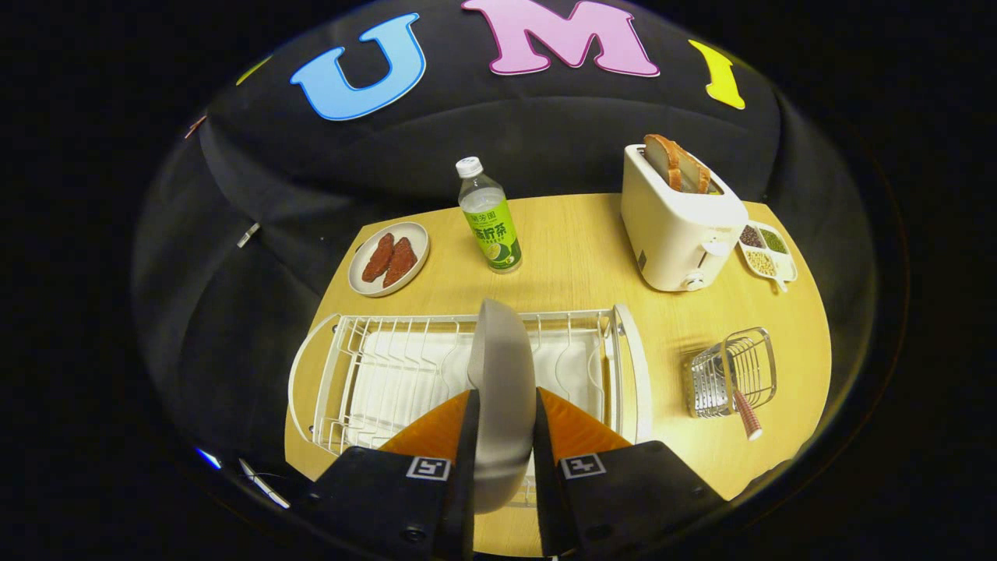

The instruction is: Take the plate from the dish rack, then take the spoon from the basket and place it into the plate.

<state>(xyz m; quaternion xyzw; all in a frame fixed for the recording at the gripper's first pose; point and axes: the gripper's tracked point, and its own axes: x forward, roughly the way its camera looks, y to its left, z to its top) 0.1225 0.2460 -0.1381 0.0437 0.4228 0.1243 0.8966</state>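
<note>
A wooden desk (576,257) carries a white dish rack (374,374). The tongs (502,413) are clenched on the grey plate (502,366), upright on edge above the rack. The spoon (746,417) stands in the wire basket (732,374) beside the rack.

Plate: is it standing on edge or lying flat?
On edge. The plate stands upright between the tool's fingers, over the dish rack.
</note>
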